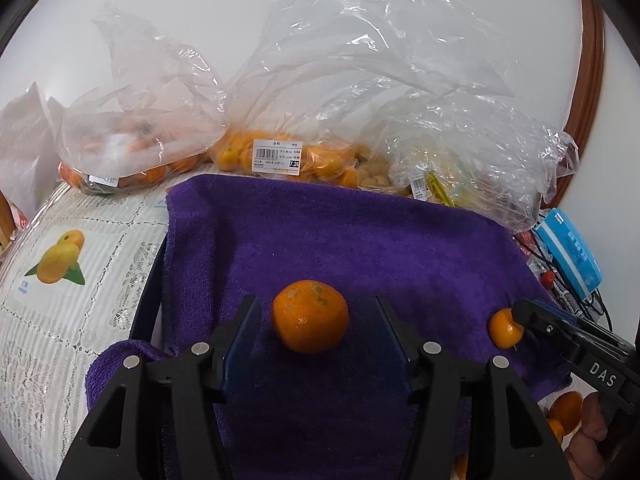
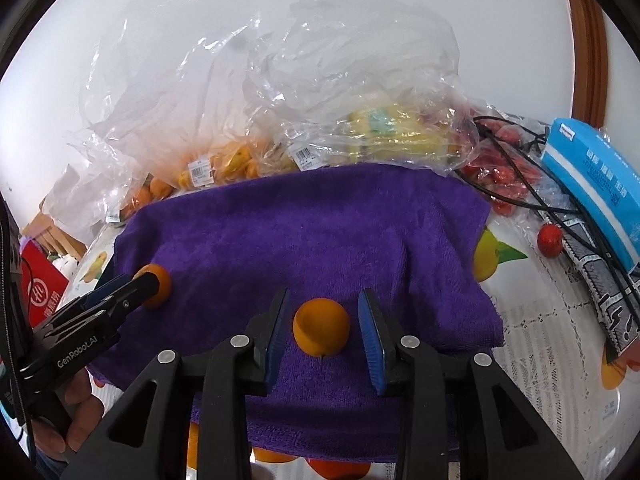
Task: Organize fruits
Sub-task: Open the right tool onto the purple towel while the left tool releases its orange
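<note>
Step in hand (judged): set-down of fruit on the purple towel (image 1: 360, 240). Two mandarins rest on the towel, one per gripper. Neither is pinched.

L gripper (image 1: 316, 320): jaws part-open, straddling the larger mandarin (image 1: 310, 316). Visible gap each side between pads and peel; no contact seen. Fruit sits on the towel, near-centre of the cloth.

R gripper (image 2: 323, 330): jaws opened narrower than the L, around the smaller mandarin (image 2: 321, 332). Thin gap shows on both sides; blue pads do not appear to press. Fruit rests on the towel toward its near edge, right of the larger one. In the left wrist view the R gripper's tip overlaps this fruit, so contact on the hidden side cannot be ruled out from that angle.

Stock: clear plastic bags (image 1: 280, 120) w/ orange fruit lie at the far edge of the towel; more orange fruit (image 2: 340, 470) shows below the towel's near edge. Blue box (image 2: 600, 184) and a red fruit (image 2: 550, 240) lie far right, off the cloth.

Next move (judged): withdraw both grippers straight back, no sideways sweep, since round fruit on soft pile may roll. Then reach for the next piece.

Risk: a pad brushing peel on exit could nudge fruit off the near edge.
</note>
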`<action>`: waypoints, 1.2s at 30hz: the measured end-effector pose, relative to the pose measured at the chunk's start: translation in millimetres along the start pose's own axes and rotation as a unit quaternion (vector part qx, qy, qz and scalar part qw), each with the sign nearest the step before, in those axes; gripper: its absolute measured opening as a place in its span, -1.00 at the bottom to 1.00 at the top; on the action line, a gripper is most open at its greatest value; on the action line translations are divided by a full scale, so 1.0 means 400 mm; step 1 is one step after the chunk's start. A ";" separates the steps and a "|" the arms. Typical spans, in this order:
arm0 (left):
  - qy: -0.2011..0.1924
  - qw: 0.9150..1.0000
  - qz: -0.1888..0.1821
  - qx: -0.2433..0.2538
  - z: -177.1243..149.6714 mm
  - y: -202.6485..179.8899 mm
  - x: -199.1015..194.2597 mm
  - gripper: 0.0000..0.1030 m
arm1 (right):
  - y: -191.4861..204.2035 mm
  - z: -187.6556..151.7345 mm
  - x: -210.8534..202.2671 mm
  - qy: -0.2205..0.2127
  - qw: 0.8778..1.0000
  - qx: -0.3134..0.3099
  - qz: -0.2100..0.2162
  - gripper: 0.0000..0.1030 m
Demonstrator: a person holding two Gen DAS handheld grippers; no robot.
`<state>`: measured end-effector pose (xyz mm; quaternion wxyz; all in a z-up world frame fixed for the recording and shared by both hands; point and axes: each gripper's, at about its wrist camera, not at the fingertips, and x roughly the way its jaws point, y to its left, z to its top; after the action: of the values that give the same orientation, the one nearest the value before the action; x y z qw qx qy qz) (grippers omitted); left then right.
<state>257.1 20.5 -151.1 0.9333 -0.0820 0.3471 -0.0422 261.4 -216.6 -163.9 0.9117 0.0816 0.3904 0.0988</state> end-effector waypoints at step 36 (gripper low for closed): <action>-0.053 0.998 0.013 0.004 -0.014 -0.002 -0.079 0.23 | -0.088 -0.189 -0.194 -0.009 0.998 0.044 -0.042 -0.11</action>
<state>229.5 23.3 -135.0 0.9512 -0.0760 0.2979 -0.0272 158.0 -264.1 -169.6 0.9141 0.1062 0.3890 0.0425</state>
